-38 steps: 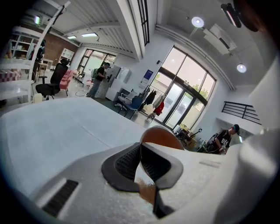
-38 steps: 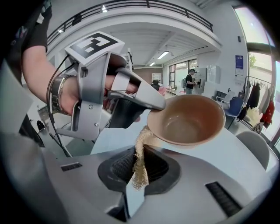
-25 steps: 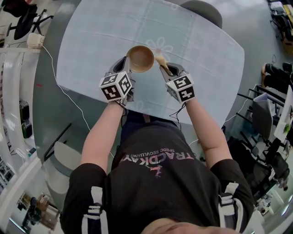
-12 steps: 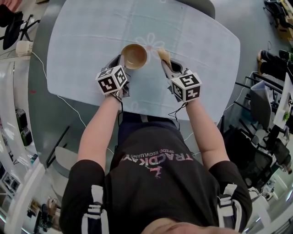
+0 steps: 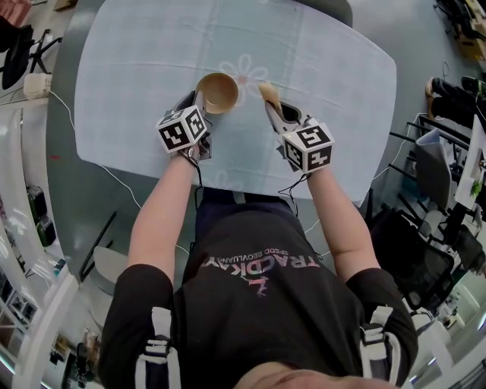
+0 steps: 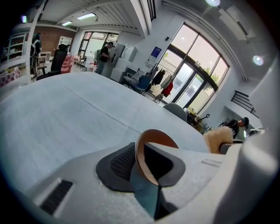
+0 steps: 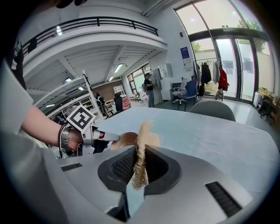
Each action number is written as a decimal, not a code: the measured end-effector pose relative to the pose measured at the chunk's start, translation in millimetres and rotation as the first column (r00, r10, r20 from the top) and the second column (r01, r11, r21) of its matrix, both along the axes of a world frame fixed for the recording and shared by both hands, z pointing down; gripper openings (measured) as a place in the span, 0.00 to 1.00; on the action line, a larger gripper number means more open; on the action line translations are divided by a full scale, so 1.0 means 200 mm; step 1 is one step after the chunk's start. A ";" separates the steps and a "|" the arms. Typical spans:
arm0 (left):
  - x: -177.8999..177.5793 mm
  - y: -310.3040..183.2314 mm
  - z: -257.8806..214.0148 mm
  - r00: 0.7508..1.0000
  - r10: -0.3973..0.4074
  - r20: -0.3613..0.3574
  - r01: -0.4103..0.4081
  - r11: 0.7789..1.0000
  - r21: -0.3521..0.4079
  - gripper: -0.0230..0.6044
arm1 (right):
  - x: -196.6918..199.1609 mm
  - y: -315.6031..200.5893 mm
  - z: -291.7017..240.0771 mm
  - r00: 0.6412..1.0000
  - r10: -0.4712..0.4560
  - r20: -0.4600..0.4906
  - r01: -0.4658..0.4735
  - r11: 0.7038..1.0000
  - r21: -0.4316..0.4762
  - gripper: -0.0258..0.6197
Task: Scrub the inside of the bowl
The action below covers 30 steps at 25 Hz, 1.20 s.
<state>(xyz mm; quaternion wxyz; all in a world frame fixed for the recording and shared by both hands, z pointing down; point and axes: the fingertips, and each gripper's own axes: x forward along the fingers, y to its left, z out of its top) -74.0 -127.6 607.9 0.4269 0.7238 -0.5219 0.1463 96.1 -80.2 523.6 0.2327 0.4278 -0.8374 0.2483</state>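
A small brown wooden bowl (image 5: 218,92) rests upright on the pale blue tablecloth (image 5: 152,61). My left gripper (image 5: 199,99) reaches it from the near left. Its jaws have just been opening, and the bowl's rim (image 6: 155,132) still stands between them, one pad inside and one outside; the left gripper (image 6: 140,167) no longer pinches it. My right gripper (image 5: 272,107) hovers just right of the bowl, shut on a tan scrubbing sponge (image 5: 266,92). In the right gripper view the sponge (image 7: 146,131) sticks up from the right gripper (image 7: 139,168), with the bowl (image 7: 124,140) beyond it.
A faint flower print (image 5: 244,70) marks the cloth behind the bowl. A grey chair (image 5: 326,7) stands at the table's far side. Cables hang over the table's left edge (image 5: 83,114). Shelves and office clutter line both sides of the room.
The bowl has sunk from above the table down onto the cloth, with my left gripper following it. My right gripper and the sponge have shifted slightly away from the bowl.
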 end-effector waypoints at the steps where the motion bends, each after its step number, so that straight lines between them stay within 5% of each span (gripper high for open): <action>1: 0.00 0.00 0.00 1.000 0.004 -0.004 -0.004 1.000 0.006 0.19 | -0.01 0.00 0.00 1.000 -0.003 0.002 0.003 1.000 0.003 0.09; 8: -0.09 0.06 -0.12 1.000 -0.025 0.009 0.024 0.997 0.078 0.24 | -0.03 0.00 -0.07 0.999 -0.026 0.019 0.026 0.999 0.038 0.09; 11: -0.17 0.10 -0.25 0.997 -0.012 0.072 0.000 0.986 0.166 0.13 | -0.05 -0.01 -0.13 0.999 -0.034 0.043 0.031 0.998 0.062 0.09; 14: -0.18 0.16 -0.47 0.985 0.042 0.168 -0.090 0.953 0.290 0.07 | -0.07 -0.01 -0.22 0.997 -0.042 0.071 0.035 0.994 0.099 0.09; 18: -0.12 0.27 -0.79 0.953 0.090 0.291 -0.219 0.867 0.448 0.07 | -0.11 0.02 -0.41 0.992 -0.071 0.103 0.052 0.983 0.177 0.09; 21: -0.04 0.39 -1.00 0.943 0.098 0.318 -0.260 0.814 0.520 0.07 | -0.13 0.06 -0.59 0.987 -0.098 0.131 0.064 0.967 0.249 0.09; 30: 0.06 0.66 -1.30 0.975 0.074 0.207 -0.187 0.774 0.604 0.06 | -0.18 0.21 -1.04 0.974 -0.179 0.141 0.102 0.897 0.430 0.09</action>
